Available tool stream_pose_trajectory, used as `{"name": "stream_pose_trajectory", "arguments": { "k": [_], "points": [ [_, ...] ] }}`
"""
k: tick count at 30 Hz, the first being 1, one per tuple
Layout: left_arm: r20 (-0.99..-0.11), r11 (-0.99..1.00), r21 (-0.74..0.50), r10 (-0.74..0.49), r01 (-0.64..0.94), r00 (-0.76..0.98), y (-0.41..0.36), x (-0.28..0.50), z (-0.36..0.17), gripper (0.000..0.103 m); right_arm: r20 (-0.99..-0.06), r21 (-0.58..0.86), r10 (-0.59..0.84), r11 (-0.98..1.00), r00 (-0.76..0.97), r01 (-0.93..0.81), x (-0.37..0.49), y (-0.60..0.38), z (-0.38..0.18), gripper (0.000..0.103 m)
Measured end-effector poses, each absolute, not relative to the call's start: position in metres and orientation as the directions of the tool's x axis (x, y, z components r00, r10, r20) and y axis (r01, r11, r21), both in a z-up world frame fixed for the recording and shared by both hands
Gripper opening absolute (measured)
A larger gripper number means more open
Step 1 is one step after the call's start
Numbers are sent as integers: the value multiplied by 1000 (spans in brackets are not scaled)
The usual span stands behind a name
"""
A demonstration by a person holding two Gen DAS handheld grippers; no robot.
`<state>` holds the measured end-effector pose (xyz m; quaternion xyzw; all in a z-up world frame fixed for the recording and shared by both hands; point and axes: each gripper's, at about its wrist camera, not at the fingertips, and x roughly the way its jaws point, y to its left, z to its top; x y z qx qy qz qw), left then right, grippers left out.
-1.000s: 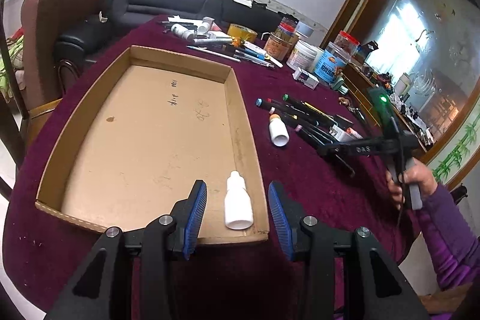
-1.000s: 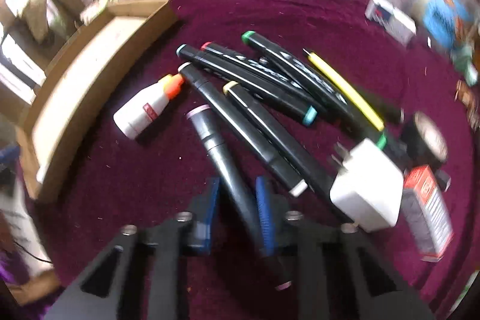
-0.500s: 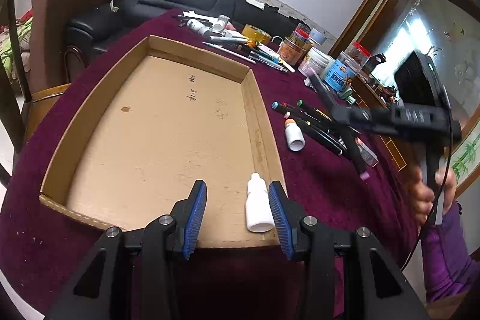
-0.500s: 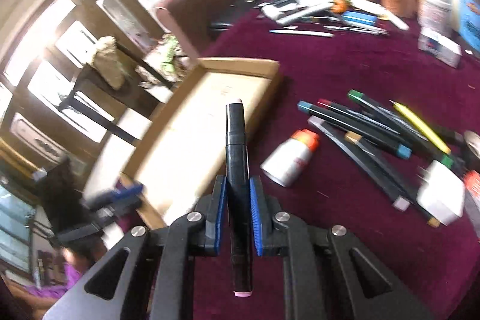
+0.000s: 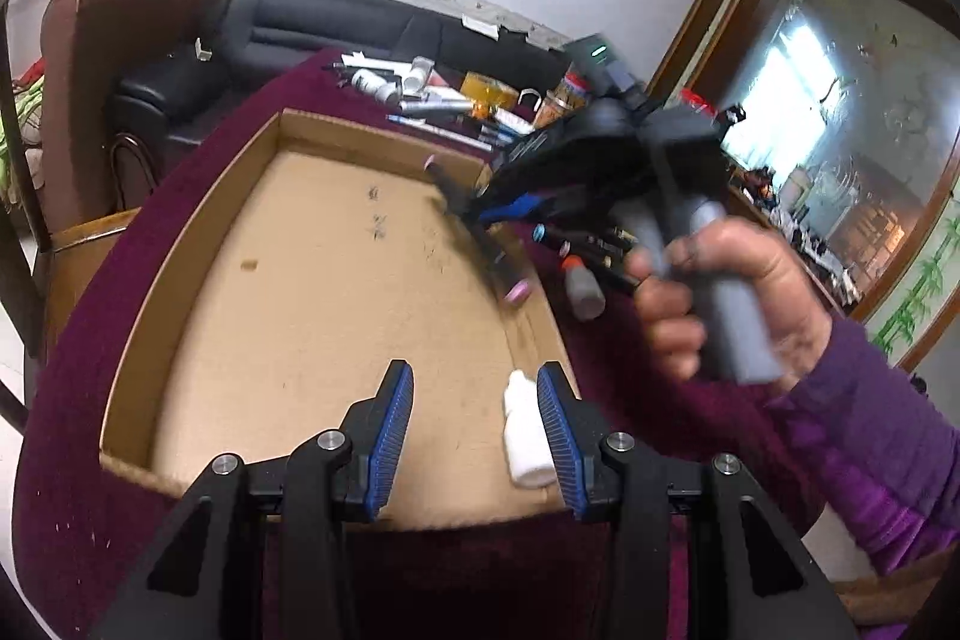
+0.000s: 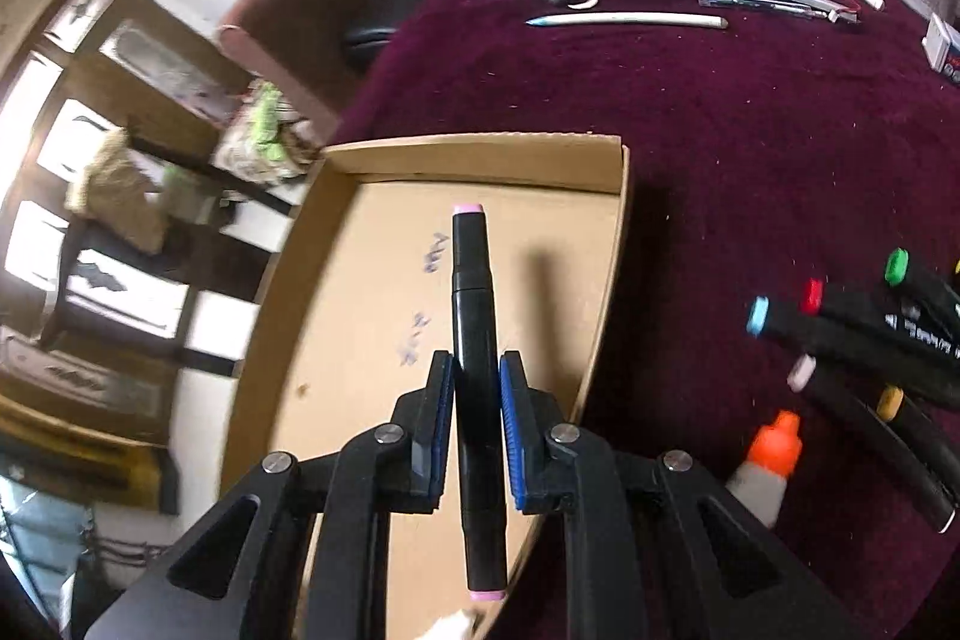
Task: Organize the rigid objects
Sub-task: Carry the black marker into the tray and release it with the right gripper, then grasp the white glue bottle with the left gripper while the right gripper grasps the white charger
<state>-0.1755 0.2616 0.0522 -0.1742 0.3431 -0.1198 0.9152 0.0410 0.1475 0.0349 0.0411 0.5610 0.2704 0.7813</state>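
A black marker (image 6: 474, 376) with pale pink end caps is clenched between the blue pads of the right gripper (image 6: 475, 421). It runs lengthwise between the pads, sticking out both ahead of them and behind. It hangs above the floor of a shallow cardboard tray (image 6: 606, 280), near the tray's side wall that faces the loose markers (image 6: 870, 334) on the maroon tablecloth (image 6: 750, 130). In the left wrist view the same marker (image 5: 480, 232) and right gripper (image 5: 522, 208) are blurred, with the hand (image 5: 732, 292) below. The left gripper (image 5: 475, 436) is released, jaws apart, at the tray's near edge (image 5: 138, 466). A small white bottle (image 5: 525, 436) lies inside the tray just beside one pad; whether it touches is unclear.
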Motion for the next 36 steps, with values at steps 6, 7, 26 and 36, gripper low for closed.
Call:
{"name": "stream_pose_trajectory", "arguments": {
  "k": [6,7,26,36],
  "points": [
    [-592,898,-439,-307,22,745,263,-169,60,68,-883,280,398,872,249,-401,35,158,28,17],
    [-603,904,-429,-288,2,744,264,-168,63,70,-876,288,409,869,255,-403,32,155,31,24],
    [-674,935,-349,-297,63,677,189,-126,69,85,-656,-40,181,961,733,-274,-40,-43,105,103],
    [-746,940,-323,-326,113,581,107,-76,71,85,-573,207,231,969,786,-134,-13,-145,57,103]
  ]
}}
